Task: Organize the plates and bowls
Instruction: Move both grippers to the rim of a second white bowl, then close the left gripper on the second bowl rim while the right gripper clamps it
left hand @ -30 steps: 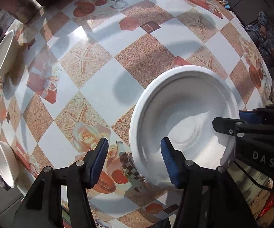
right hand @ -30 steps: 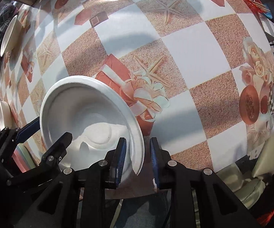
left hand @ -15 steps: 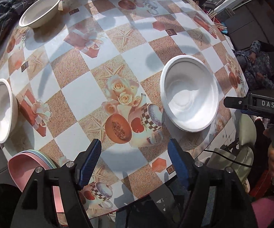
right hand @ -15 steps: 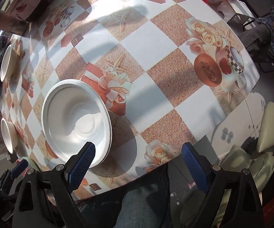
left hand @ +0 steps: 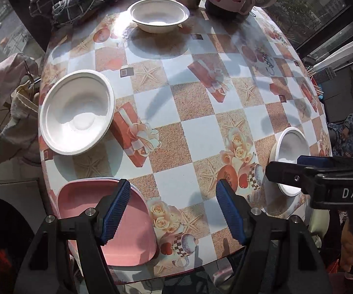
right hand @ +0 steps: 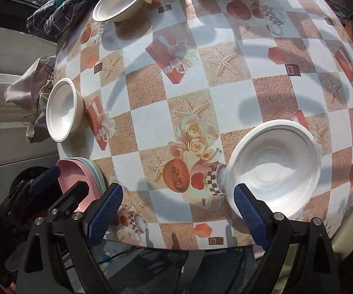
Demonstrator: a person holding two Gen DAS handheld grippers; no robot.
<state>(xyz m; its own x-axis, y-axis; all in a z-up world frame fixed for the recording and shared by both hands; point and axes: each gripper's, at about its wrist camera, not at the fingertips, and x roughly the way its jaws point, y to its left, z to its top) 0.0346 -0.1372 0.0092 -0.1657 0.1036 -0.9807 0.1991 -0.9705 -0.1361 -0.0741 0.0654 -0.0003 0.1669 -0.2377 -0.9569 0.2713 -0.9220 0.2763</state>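
A: Hanging off the table edge (left hand: 188, 269), the pink plate stack (left hand: 117, 223) is risking a knock; the left gripper (left hand: 174, 210) is hovering released, empty, right above it.

B: Right of that stack, open tablecloth is giving room. The right gripper (right hand: 176, 214) is spread, holding nothing; the near white bowl (right hand: 274, 166) is sitting at the rim, likely tipping if clipped.

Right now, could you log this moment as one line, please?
left gripper: open, empty | right gripper: open, empty | three white bowls apart on table
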